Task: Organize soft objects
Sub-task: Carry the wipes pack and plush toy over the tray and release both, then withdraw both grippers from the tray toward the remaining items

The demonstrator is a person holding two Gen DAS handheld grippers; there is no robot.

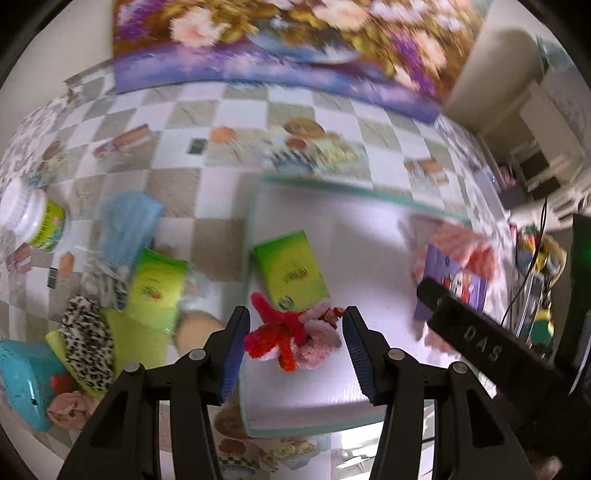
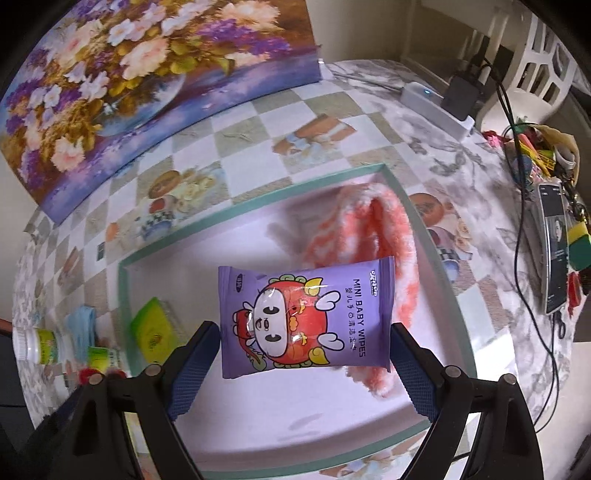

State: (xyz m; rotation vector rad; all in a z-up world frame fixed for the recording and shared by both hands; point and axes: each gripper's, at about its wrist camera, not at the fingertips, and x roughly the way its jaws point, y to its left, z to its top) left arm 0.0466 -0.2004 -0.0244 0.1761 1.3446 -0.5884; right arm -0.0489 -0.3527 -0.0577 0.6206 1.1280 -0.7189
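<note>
The left gripper (image 1: 293, 334) squeezes a fuzzy red toy (image 1: 291, 336) – the right gripper (image 2: 304, 349) holds purple wipes (image 2: 304, 314), low in frame.

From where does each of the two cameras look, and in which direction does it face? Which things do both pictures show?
Left wrist view: sits on the left tongs, looks steeply down at the red and pink fluffy toy held between the fingers; the right tongs' black arm crosses at right.
Right wrist view: sits on the right tongs, looks steeply down at the purple wipes pack between the fingers.
Shared: the white tray, the purple wipes pack, the orange and white fluffy cloth, the green packet, the flower painting.
</note>
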